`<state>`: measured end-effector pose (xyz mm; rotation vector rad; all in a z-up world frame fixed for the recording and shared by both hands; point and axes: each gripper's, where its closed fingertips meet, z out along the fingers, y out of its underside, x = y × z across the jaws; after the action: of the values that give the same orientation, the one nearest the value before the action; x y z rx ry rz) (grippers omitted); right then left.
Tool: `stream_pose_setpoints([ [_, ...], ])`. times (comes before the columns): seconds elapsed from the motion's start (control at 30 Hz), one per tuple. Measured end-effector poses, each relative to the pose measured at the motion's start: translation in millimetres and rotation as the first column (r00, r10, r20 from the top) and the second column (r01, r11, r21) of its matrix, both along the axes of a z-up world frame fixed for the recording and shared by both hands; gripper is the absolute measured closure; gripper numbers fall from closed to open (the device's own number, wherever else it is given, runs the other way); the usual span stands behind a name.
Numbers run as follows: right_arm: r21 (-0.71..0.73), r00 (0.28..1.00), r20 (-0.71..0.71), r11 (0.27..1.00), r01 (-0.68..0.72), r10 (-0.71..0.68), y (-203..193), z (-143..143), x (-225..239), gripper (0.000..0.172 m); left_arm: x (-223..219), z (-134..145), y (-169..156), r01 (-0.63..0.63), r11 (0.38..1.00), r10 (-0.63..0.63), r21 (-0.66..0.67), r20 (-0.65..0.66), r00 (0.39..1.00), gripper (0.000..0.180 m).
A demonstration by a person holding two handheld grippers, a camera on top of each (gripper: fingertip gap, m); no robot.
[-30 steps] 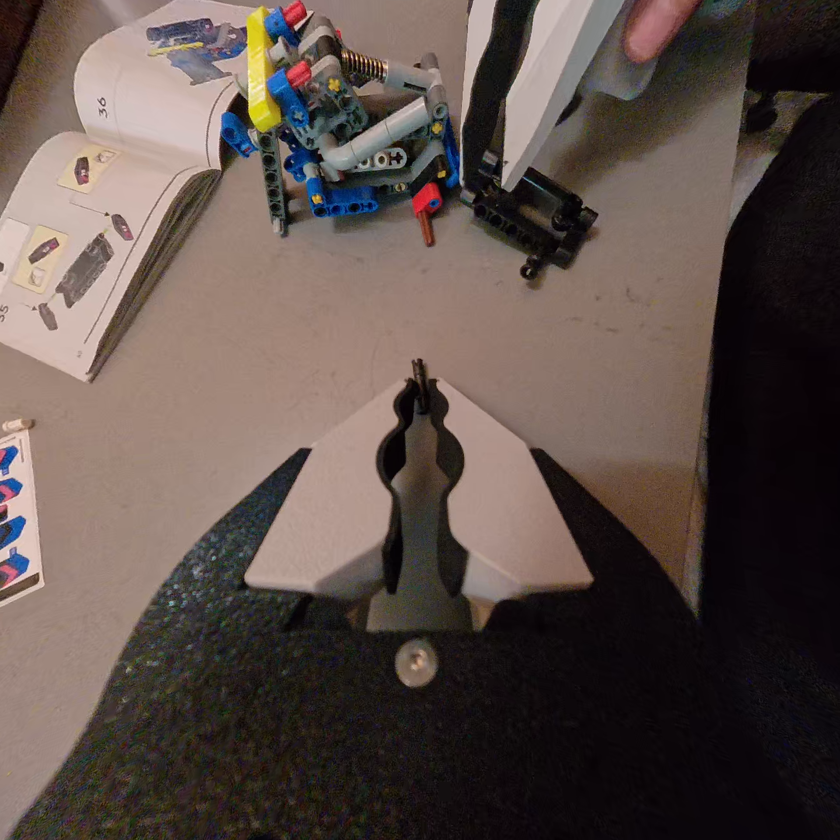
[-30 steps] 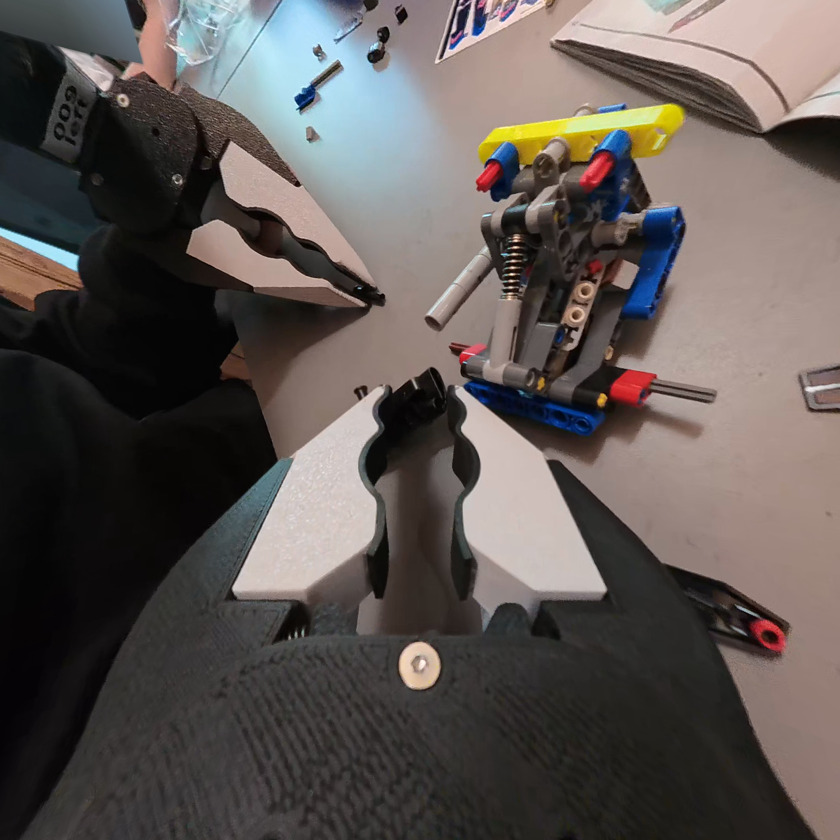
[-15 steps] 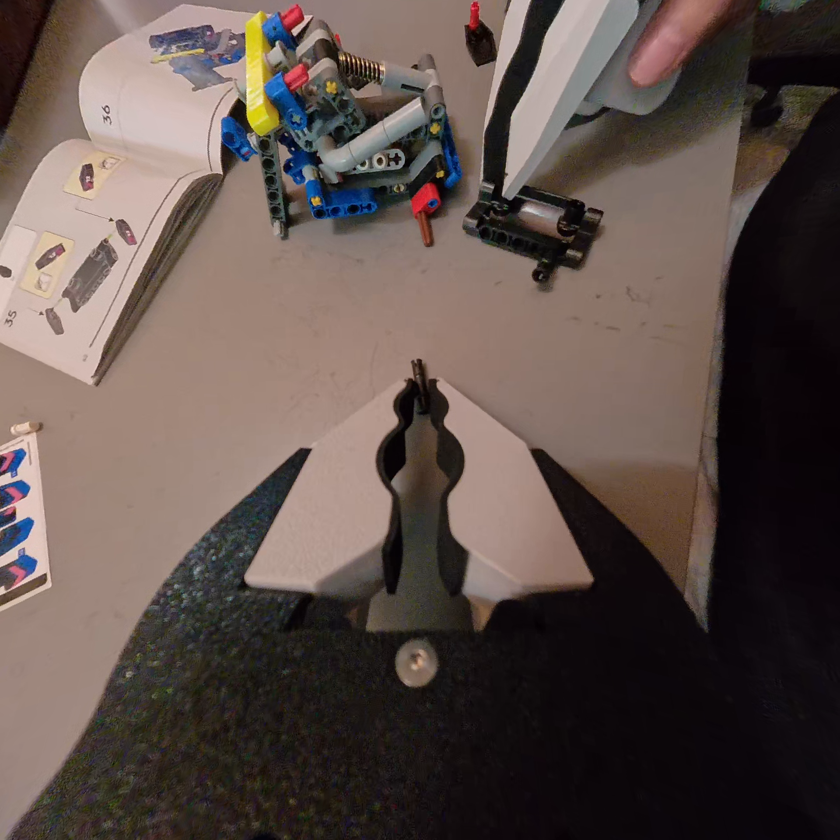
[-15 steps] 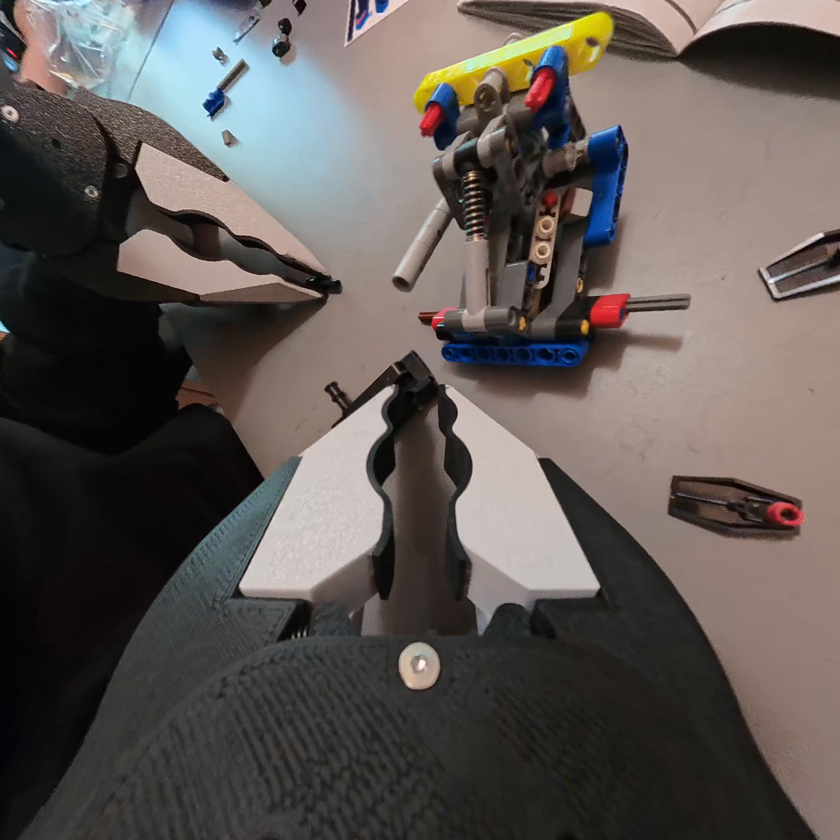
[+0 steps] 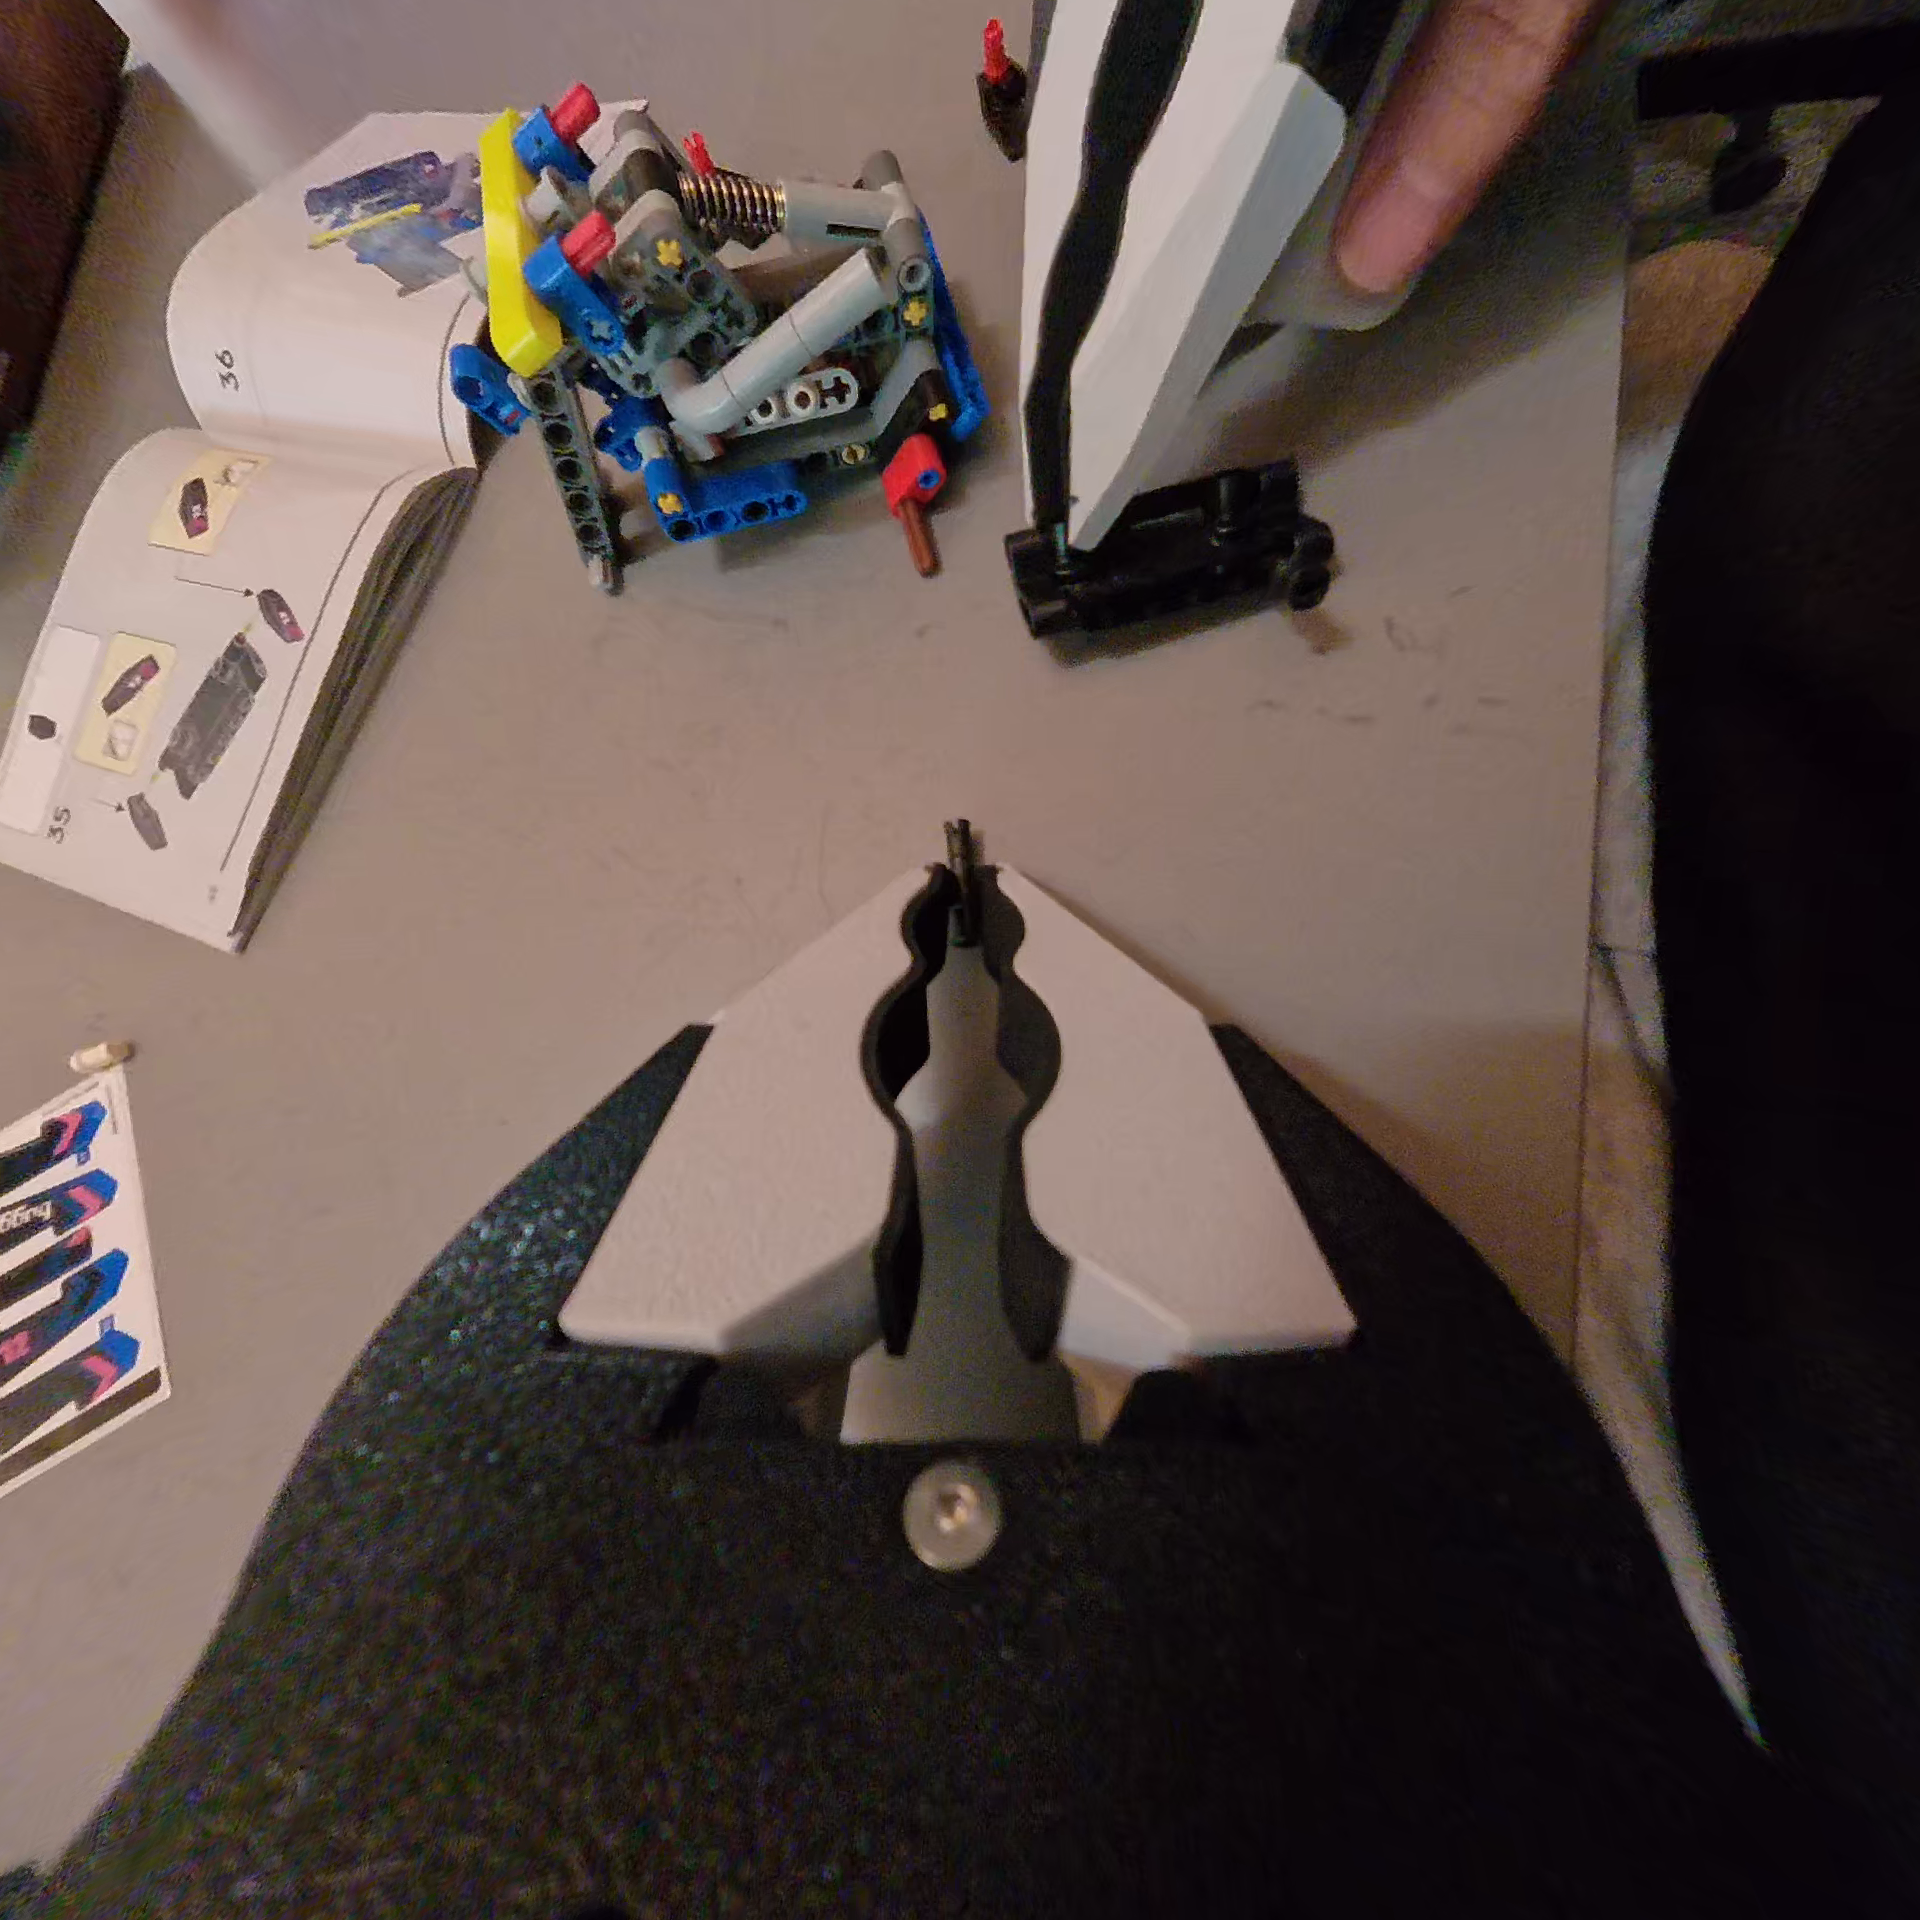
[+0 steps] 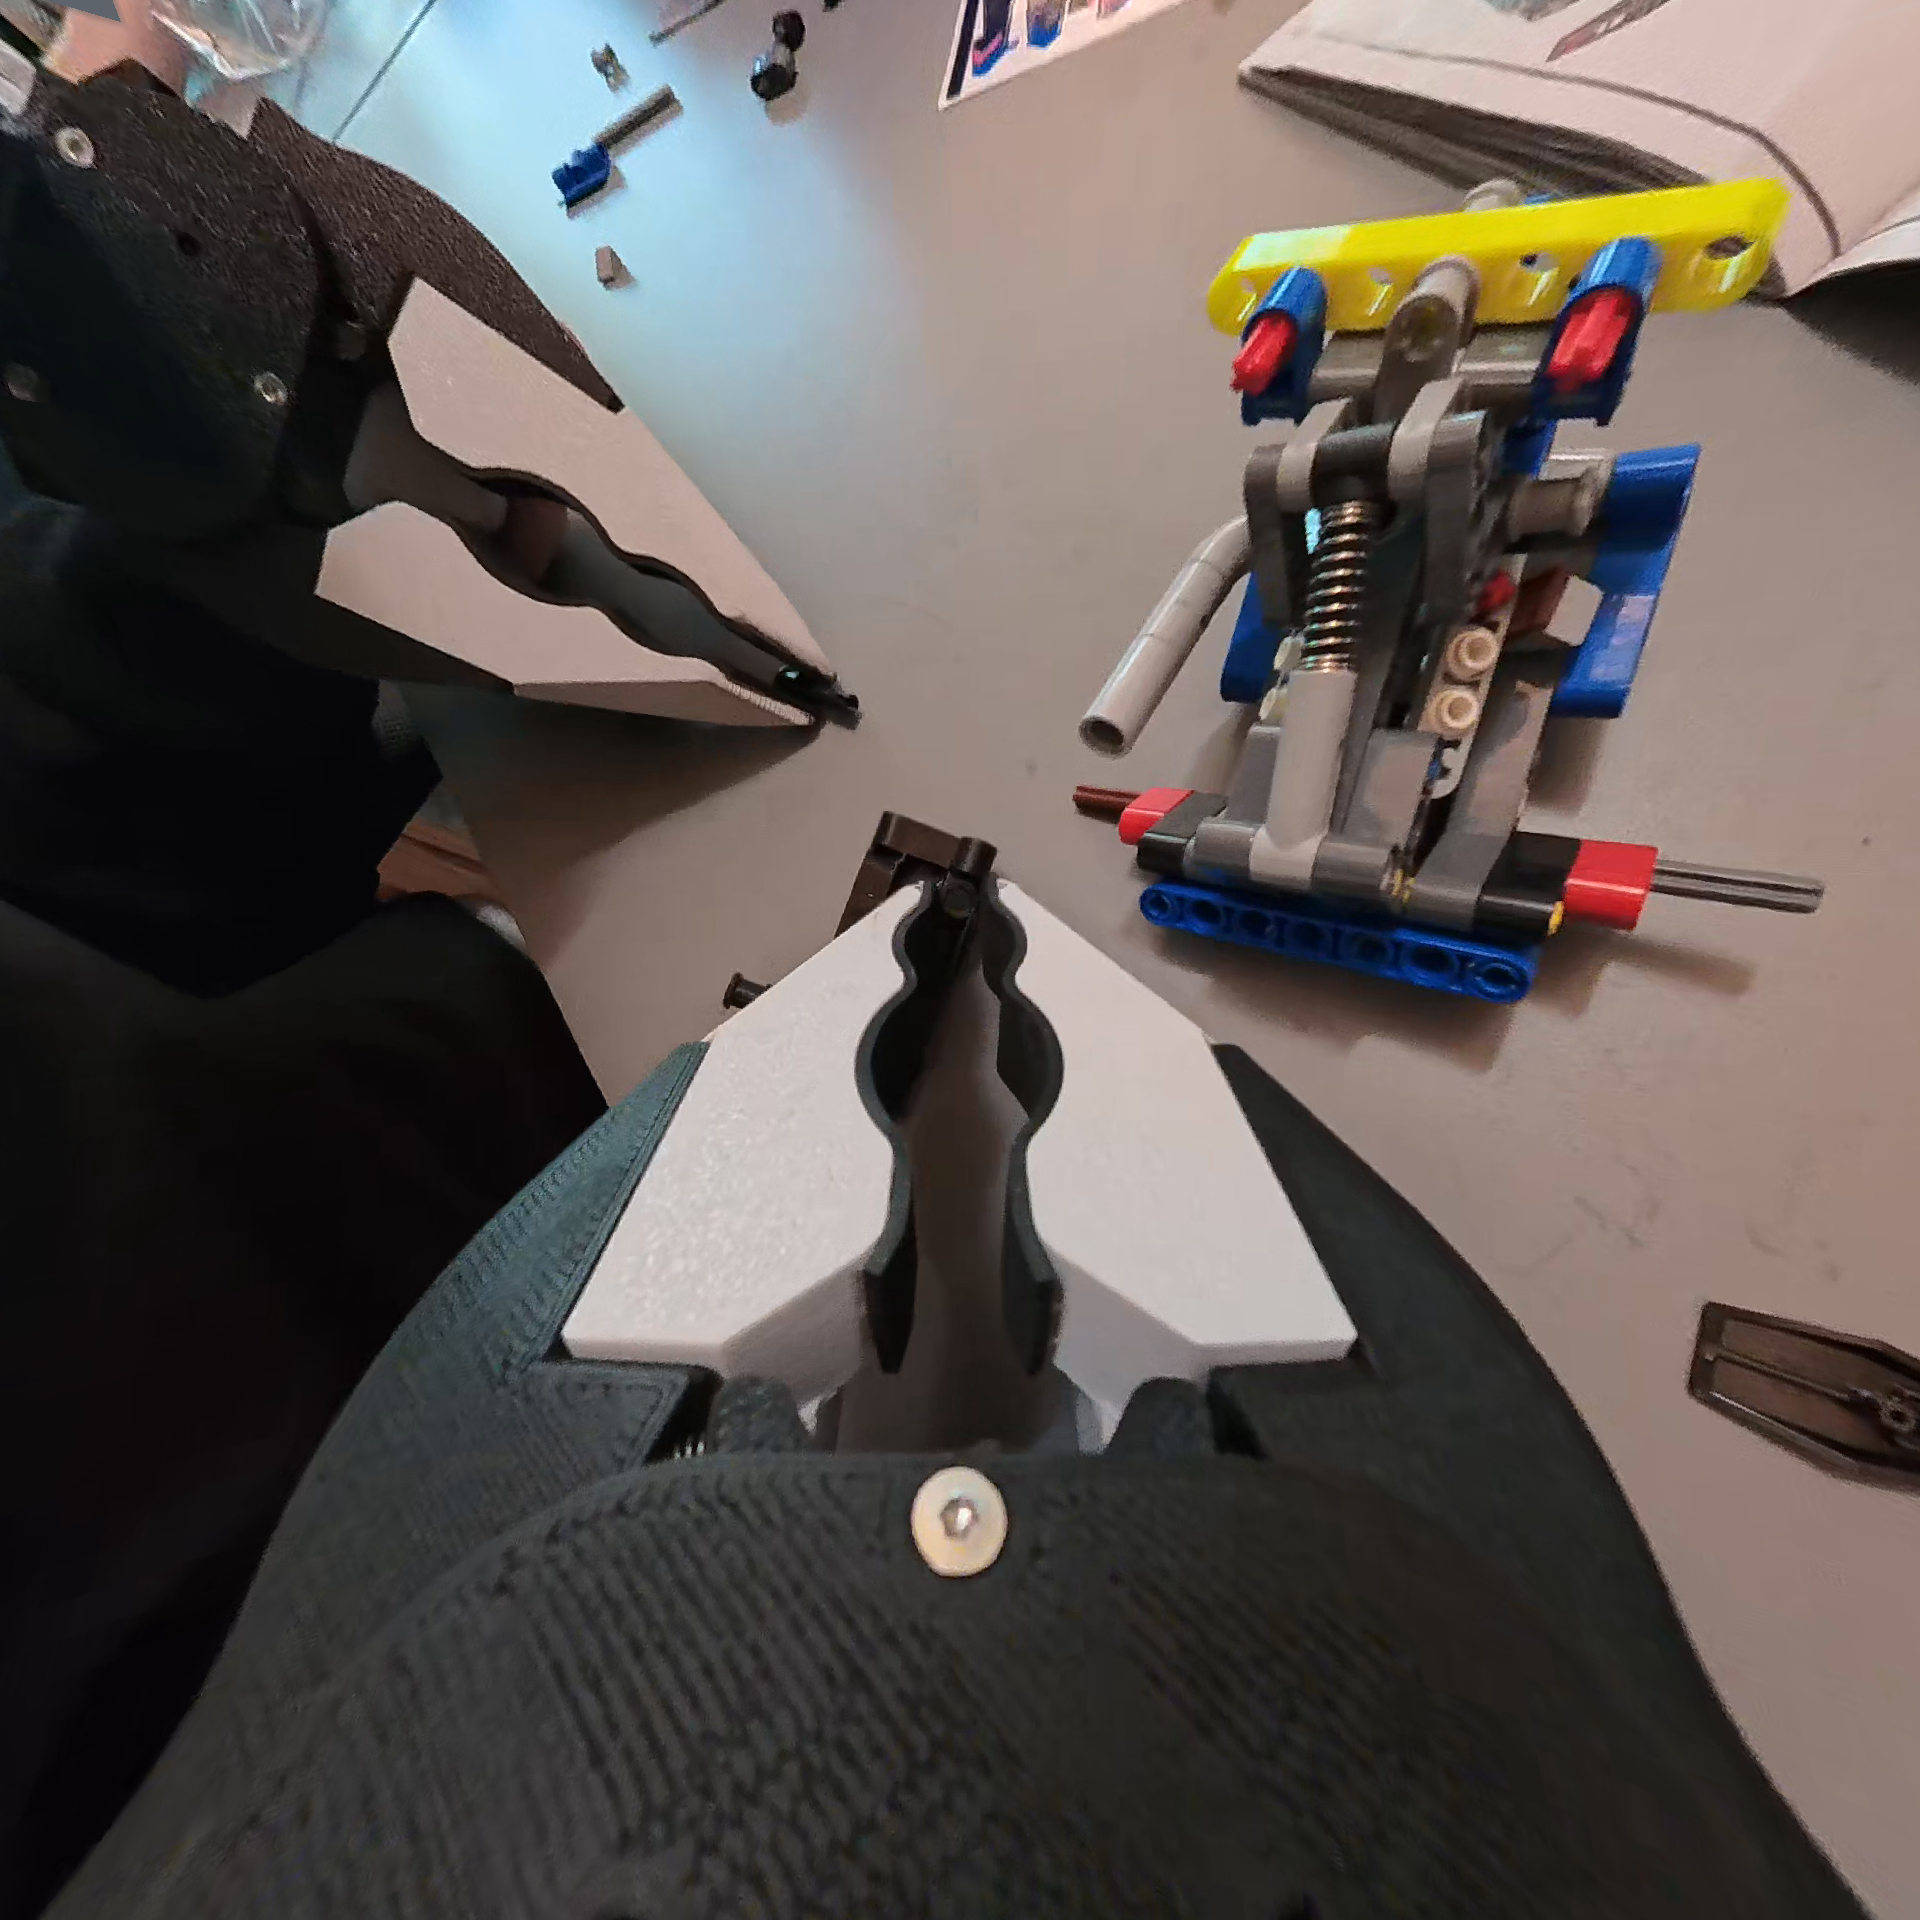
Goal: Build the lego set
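My left gripper [image 5: 961, 883] is shut on a small black pin [image 5: 958, 847] that sticks out past its tips, and it hovers over the bare grey table [image 5: 727, 779]. It also shows in the right wrist view [image 6: 816, 707], still pinching the pin. My right gripper [image 6: 961, 899] is shut on a corner peg of a black frame piece [image 6: 904, 847]. In the left wrist view the right gripper [image 5: 1060, 535] points down onto the frame's [image 5: 1174, 551] left end, and the frame stands on its edge on the table. A multicoloured brick model [image 5: 727, 343] stands just left of the frame.
An open instruction booklet [image 5: 260, 520] lies left of the model, and a sticker sheet [image 5: 62, 1278] lies at the left edge. A dark panel piece [image 6: 1808, 1392] lies to the right. Small loose parts [image 6: 582, 171] lie far off. The table edge [image 5: 1600, 935] runs along the right. The left gripper's tips are roughly 7 cm from the right gripper's.
The right gripper's fingers closed further onto the black frame, which turned from lying flat to standing on its edge. The left gripper stays still with its pin.
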<state>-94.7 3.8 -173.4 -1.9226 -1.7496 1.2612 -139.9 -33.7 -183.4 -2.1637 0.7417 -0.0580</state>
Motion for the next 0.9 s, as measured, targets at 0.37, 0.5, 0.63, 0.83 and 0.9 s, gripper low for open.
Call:
stream_pose_setpoints([
  [0.37, 0.04, 0.996, 0.084, 0.999, -0.015, 0.011, -6, -6, 5, 0.164, 3, 0, -2, 0.021, 1.0, -0.02, -0.015, 0.024, 1.0, 0.177],
  [0.5, 0.025, 0.995, 0.063, 0.996, -0.08, 0.078, -19, -7, 2, 0.171, 5, -1, -5, 0.012, 0.999, -0.008, -0.053, 0.08, 0.997, 0.177],
  [0.63, 0.128, 0.998, 0.014, 0.99, -0.058, 0.057, -17, -3, -8, 0.171, 4, 0, -7, -0.005, 0.995, 0.022, -0.101, 0.164, 0.986, 0.178],
  [0.83, 0.047, 0.991, -0.136, 0.999, 0.018, -0.012, -16, 14, -27, 0.172, 1, 12, -8, -0.027, 0.996, 0.05, -0.086, 0.285, 0.957, 0.179],
  [0.9, 0.016, 0.991, -0.129, 0.999, 0.028, -0.025, -14, 13, -28, 0.172, -1, 12, -8, -0.046, 0.993, 0.078, -0.106, 0.32, 0.944, 0.179],
])
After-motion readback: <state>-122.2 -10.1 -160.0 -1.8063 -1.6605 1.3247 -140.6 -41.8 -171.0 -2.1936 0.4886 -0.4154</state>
